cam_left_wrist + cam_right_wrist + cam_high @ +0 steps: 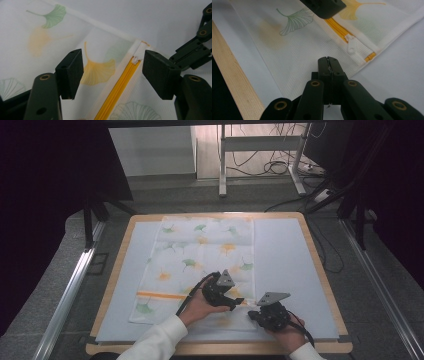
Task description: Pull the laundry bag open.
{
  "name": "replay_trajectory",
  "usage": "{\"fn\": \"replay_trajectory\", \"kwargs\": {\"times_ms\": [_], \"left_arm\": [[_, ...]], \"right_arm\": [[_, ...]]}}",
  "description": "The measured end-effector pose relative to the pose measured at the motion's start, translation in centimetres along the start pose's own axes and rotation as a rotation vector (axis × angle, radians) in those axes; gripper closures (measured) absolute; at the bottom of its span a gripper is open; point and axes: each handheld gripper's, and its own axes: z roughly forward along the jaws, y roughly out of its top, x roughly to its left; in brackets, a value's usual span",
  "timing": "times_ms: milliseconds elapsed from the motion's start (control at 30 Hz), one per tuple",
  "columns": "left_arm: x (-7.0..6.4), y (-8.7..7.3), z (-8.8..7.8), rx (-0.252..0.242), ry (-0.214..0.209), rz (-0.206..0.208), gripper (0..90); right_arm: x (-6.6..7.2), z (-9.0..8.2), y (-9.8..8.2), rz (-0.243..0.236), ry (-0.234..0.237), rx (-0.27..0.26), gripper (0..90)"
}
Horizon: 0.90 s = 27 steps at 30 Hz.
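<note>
Your left gripper (112, 72) stands wide above the white zipper pull (135, 59) of the mesh laundry bag (200, 265), near the table's (320, 265) front edge. Your right gripper (328, 61) is closed flat on the bag's fabric.

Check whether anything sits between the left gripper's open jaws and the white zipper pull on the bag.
Nothing visible does. The left gripper has its jaws open over the orange zipper, and the white zipper pull lies uncovered ahead on the mesh bag. The right gripper is shut, with bag fabric at its tips, off to the side of that path.
</note>
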Motion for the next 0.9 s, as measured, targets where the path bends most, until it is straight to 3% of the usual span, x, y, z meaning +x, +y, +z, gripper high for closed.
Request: {"fn": "replay_trajectory", "kwargs": {"times_ms": [100,233,567,700,900], "left_arm": [[-0.3,0.5,0.6,-0.01,-0.005,-0.001,33.5],[-0.5,0.8,1.3,0.02,-0.011,0.038,34.9],[-1.2,1.0,2.3,0.046,-0.038,0.066,36.2],[-1.4,1.1,2.7,0.073,-0.025,0.085,36.9],[-1.6,1.1,3.4,0.083,-0.025,0.075,39.1]], "right_arm": [[0.0,0.0,0.0,0.005,0.003,0.0,88.9],[0.0,0.0,0.0,0.005,0.004,0.001,88.9],[-0.1,0.0,0.0,0.007,0.01,0.002,88.9],[0.0,0.0,0.0,0.006,0.009,0.002,88.9],[-0.1,0.0,0.0,0.007,0.011,0.001,88.9]]}}
